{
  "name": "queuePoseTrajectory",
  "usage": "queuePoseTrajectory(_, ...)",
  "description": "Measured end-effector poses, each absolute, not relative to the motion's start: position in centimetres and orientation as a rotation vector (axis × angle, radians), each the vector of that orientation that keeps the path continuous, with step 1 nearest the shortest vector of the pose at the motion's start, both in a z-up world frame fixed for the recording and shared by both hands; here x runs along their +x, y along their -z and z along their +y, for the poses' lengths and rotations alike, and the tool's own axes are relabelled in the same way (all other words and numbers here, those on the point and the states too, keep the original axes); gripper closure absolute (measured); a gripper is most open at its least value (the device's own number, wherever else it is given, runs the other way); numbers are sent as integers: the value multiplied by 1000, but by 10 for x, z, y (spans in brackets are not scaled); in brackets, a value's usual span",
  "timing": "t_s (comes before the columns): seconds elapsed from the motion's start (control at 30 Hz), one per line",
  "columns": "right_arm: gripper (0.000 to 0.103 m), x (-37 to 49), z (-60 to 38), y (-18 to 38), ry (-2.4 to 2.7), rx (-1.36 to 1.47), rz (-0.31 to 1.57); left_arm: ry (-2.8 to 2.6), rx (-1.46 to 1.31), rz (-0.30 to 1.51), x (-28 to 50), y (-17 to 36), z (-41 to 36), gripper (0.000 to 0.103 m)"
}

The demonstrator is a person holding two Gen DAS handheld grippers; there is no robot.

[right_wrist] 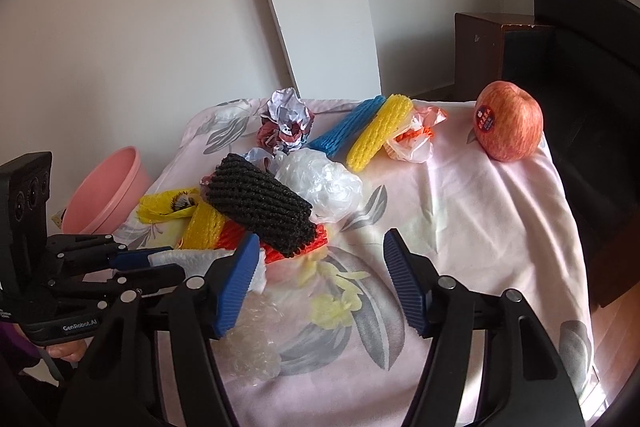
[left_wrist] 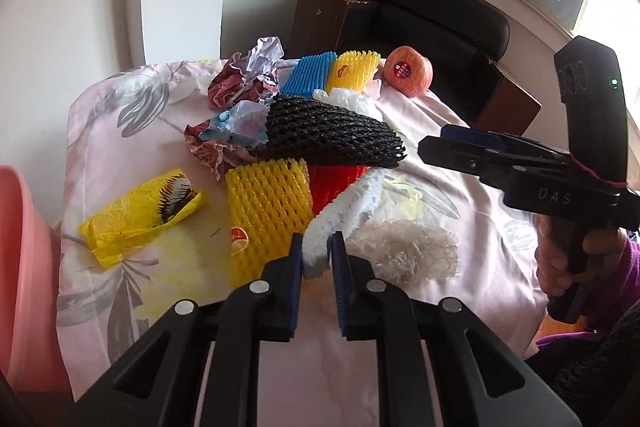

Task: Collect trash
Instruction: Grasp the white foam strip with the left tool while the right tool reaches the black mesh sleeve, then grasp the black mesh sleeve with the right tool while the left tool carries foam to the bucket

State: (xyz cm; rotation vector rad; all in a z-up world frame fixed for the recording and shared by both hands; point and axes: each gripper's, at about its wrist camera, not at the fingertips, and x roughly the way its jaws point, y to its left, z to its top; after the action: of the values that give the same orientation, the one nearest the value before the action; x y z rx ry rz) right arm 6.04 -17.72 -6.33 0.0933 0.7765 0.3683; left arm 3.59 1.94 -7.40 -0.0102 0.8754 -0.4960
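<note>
From my seat at the controls I take the black foam net [left_wrist: 332,135] in the middle of the heap as my landmark, on the flowered pink cloth [left_wrist: 120,115] that covers the table.

Far left of the black net, off the cloth's edge, I see the pink basin [left_wrist: 24,267]. Between basin and net lies a crumpled yellow bag [left_wrist: 140,215]. Just in front of the net, touching it, sits a yellow foam net [left_wrist: 268,211], and a red foam net [left_wrist: 336,183] pokes out from under the black one beside it.

My left gripper [left_wrist: 316,255] is in front of the black net, and its blue pads are drawn close together, pinching the near end of a white foam net [left_wrist: 348,211] that runs back toward the heap; the right wrist view shows the same white piece clamped between those fingers [right_wrist: 132,259]. Right of that grip lies a wad of clear netting [left_wrist: 408,251].

Behind the black net I see crumpled paper [left_wrist: 256,67], then a blue foam net [left_wrist: 310,73] and another yellow one [left_wrist: 352,71], side by side.

My right gripper [right_wrist: 320,287] hangs to the right and in front of the black net, its jaws standing wide apart over bare cloth with nothing between them.

Farthest right, well apart from the black net, sits an apple [right_wrist: 508,121] with a sticker.
</note>
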Motion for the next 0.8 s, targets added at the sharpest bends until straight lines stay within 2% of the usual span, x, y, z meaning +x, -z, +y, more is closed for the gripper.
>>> queuePoseTrajectory(0.4, 38, 74, -153, 70, -441, 94, 802, 459, -48, 831, 8, 55, 44, 91)
queuePoseTrajectory(0.57, 57, 85, -141, 80, -439, 78, 850, 434, -69, 815, 1, 51, 54, 91)
queuePoseTrajectory(0.73, 87, 83, -136, 80, -448, 83, 859, 422, -85, 782, -5, 44, 62, 91)
queuePoseTrajectory(0.8, 90, 79, -137, 75, -450, 79, 848, 411, -95, 763, -8, 40, 66, 91)
